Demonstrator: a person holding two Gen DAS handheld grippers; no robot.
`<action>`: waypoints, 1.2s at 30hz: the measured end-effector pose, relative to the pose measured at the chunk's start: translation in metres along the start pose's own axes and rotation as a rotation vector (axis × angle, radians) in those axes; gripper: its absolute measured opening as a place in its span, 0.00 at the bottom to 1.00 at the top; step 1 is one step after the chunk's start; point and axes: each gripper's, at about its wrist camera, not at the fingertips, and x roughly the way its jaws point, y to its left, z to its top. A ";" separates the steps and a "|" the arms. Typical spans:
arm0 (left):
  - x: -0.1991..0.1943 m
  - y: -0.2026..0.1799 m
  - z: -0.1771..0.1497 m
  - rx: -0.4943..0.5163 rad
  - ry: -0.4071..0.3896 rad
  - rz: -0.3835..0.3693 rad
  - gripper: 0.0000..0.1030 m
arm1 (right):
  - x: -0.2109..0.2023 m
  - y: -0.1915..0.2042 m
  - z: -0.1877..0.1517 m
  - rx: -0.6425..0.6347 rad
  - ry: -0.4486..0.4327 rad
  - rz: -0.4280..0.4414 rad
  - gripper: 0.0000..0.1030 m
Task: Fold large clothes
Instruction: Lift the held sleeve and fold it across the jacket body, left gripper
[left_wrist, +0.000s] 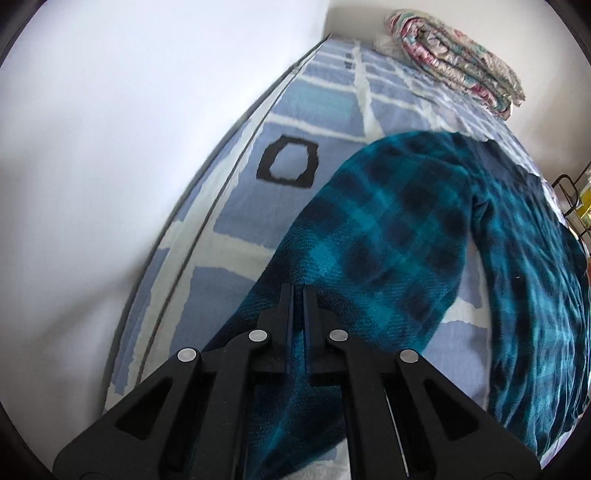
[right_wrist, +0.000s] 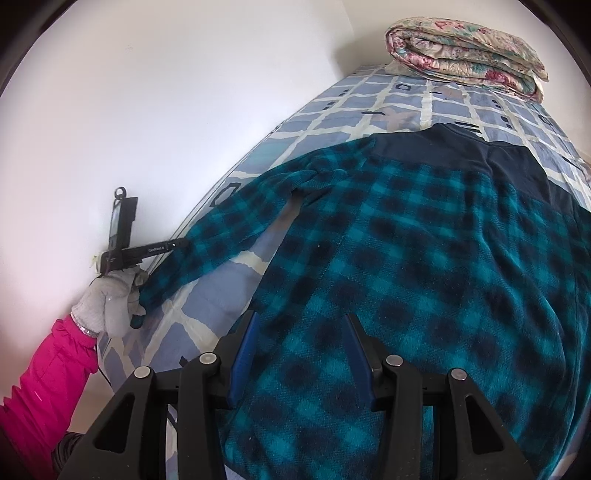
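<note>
Teal-and-navy plaid fleece shirt, lower centre: soft, limp; we judge cuffs and hem best holds. Left gripper jaws pinch sleeve; right gripper jaws spread.

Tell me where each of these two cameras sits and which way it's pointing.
Left wrist: on the left tongs, angled down along the plaid shirt sleeve; the tongs are shut on it near the cuff.
Right wrist: on the right tongs, angled down over the shirt's body; the tongs are open, and the gloved left hand and pink sleeve show.
Shared: the shirt, the checked bedcover, the folded floral quilt, the white wall.
</note>
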 end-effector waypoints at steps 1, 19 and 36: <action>-0.007 -0.002 0.001 0.003 -0.017 -0.013 0.02 | 0.002 0.000 0.001 -0.003 0.002 -0.001 0.47; -0.087 -0.174 -0.078 0.410 0.024 -0.242 0.17 | 0.070 0.005 0.057 0.080 0.048 0.131 0.46; -0.059 -0.046 -0.076 0.101 0.051 -0.110 0.52 | 0.145 0.045 0.093 0.123 0.086 0.081 0.66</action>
